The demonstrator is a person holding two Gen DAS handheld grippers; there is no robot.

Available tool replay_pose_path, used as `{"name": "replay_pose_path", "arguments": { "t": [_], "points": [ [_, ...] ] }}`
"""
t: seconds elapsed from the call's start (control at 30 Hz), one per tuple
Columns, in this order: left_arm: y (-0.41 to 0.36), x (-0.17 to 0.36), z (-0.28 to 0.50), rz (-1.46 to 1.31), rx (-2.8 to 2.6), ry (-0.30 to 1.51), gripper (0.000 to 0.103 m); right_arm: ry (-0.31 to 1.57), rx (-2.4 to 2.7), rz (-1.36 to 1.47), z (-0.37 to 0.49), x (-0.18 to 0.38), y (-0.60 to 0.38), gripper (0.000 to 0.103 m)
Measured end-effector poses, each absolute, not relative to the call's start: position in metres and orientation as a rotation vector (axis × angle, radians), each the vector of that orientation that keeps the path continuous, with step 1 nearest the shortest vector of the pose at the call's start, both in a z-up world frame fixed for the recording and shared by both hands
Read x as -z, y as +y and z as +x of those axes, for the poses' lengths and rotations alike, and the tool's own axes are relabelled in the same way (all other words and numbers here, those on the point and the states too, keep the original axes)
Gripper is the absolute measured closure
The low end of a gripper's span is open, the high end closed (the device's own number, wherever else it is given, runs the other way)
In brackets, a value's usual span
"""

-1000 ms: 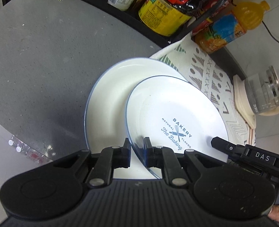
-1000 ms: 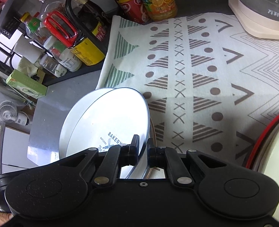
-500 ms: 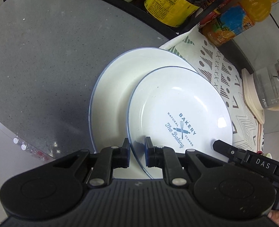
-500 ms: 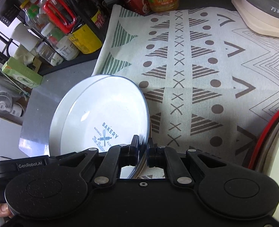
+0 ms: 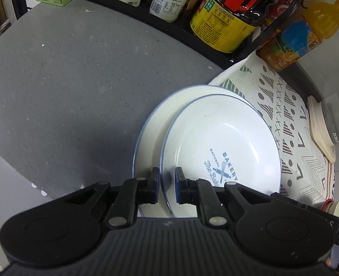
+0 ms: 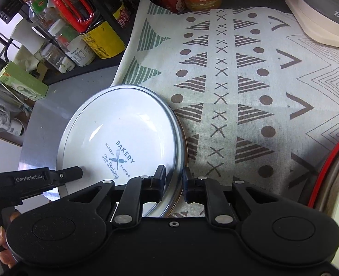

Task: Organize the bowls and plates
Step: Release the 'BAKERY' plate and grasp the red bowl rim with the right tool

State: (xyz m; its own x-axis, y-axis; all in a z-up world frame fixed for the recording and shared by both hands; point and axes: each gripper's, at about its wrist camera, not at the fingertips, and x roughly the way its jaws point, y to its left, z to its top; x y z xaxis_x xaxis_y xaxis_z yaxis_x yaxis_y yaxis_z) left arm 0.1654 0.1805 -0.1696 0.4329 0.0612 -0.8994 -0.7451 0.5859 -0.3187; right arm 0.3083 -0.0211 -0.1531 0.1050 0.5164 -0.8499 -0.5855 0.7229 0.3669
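While my left tongs [image 5: 167, 185] stay narrow, their pads straddle the near rim of the upper plate [image 5: 222, 147]; whether they press it I cannot tell. That plate, printed BAKERY, lies slightly offset on a lower plate [image 5: 151, 138] just ahead of both tongs. My right tongs [image 6: 173, 184] are opening, with the stacked plates' right rim between their pads and clear gaps on each side. Beyond the right tongs spreads a patterned cloth [image 6: 238, 80]; beyond the left, grey counter [image 5: 66, 80].
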Motion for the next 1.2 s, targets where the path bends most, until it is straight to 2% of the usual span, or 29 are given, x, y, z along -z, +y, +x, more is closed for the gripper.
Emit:
{"name": "replay_pose_path", "arguments": {
  "t": [0.17, 0.27, 0.37, 0.43, 0.67, 0.73, 0.8, 0.83, 0.87, 0.93, 1.2],
  "points": [
    [0.181, 0.156, 0.168, -0.774, -0.585, 1.012, 0.09, 1.203, -0.813, -0.012, 0.31, 0.142, -0.028, 0.084],
    [0.182, 0.147, 0.167, -0.775, -0.587, 1.016, 0.082, 1.188, -0.811, 0.011, 0.309, 0.137, -0.032, 0.078],
    [0.178, 0.138, 0.168, -0.744, -0.587, 1.01, 0.069, 1.177, -0.81, 0.033, 0.308, 0.132, -0.037, 0.071],
    [0.175, 0.132, 0.17, -0.731, -0.582, 1.006, 0.056, 1.166, -0.804, 0.046, 0.307, 0.129, -0.042, 0.063],
    [0.156, 0.116, 0.182, -0.694, -0.547, 0.998, 0.04, 1.128, -0.787, 0.169, 0.316, 0.107, -0.07, 0.044],
    [0.149, 0.111, 0.188, -0.687, -0.531, 1.0, 0.032, 1.104, -0.776, 0.182, 0.318, 0.101, -0.08, 0.039],
    [0.141, 0.107, 0.195, -0.676, -0.517, 0.997, 0.028, 1.083, -0.759, 0.192, 0.32, 0.095, -0.091, 0.038],
    [0.137, 0.105, 0.198, -0.67, -0.51, 0.999, 0.026, 1.074, -0.749, 0.197, 0.321, 0.093, -0.097, 0.035],
    [0.132, 0.103, 0.202, -0.665, -0.501, 1.001, 0.025, 1.065, -0.733, 0.203, 0.321, 0.092, -0.103, 0.027],
    [0.122, 0.098, 0.21, -0.65, -0.473, 1.002, 0.023, 1.043, -0.702, 0.216, 0.323, 0.088, -0.117, 0.022],
    [0.08, 0.084, 0.234, -0.642, -0.36, 0.978, 0.016, 1.01, -0.604, 0.236, 0.328, 0.082, -0.171, 0.015]
  ]
}}
